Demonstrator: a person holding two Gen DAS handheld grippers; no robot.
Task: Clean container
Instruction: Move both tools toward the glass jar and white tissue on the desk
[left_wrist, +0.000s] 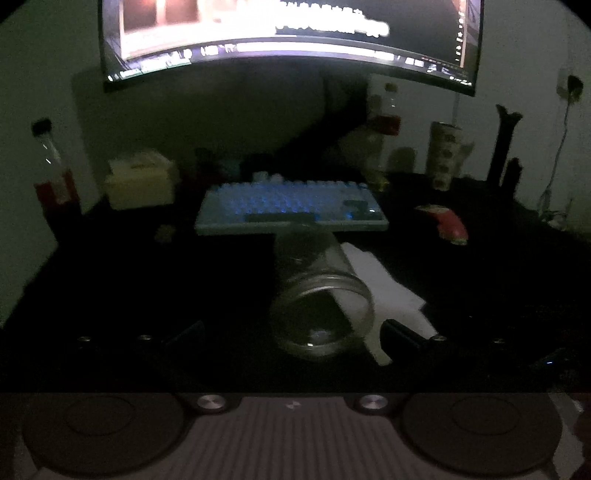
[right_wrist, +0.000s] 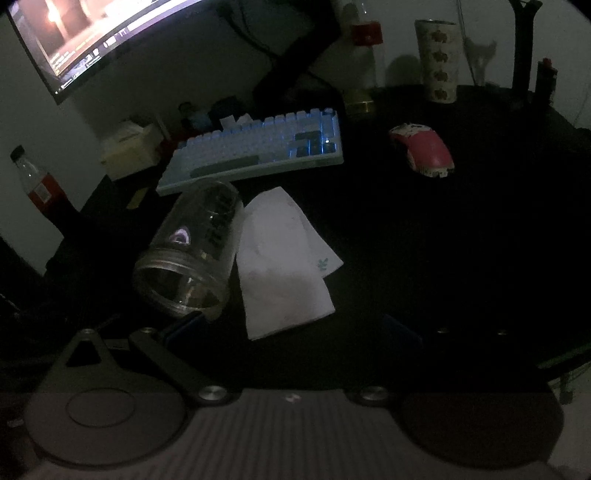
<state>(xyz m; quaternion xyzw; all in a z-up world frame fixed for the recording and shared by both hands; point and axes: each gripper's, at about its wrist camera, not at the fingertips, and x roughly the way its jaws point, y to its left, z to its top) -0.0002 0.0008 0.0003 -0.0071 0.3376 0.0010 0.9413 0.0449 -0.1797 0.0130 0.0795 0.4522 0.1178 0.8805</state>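
Jar (left_wrist: 321, 295) lay on its side in the middle of the dark desk (left_wrist: 129, 280), just short of the keyboard (left_wrist: 291, 206), mouth turned toward me so a wipe could go in. My left gripper (left_wrist: 291, 334) stood wide, fingers flanking the mouth, nothing gripped. A white cloth (right_wrist: 280, 266) lay touching the jar's right side, ready for use. My right gripper (right_wrist: 291, 326) hung wide over it, empty.

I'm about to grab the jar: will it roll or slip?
The jar lies on its side, so a nudge would probably roll it. Its clear, smooth wall looks slippery and perhaps breakable. The cloth beside it may block rolling that way.
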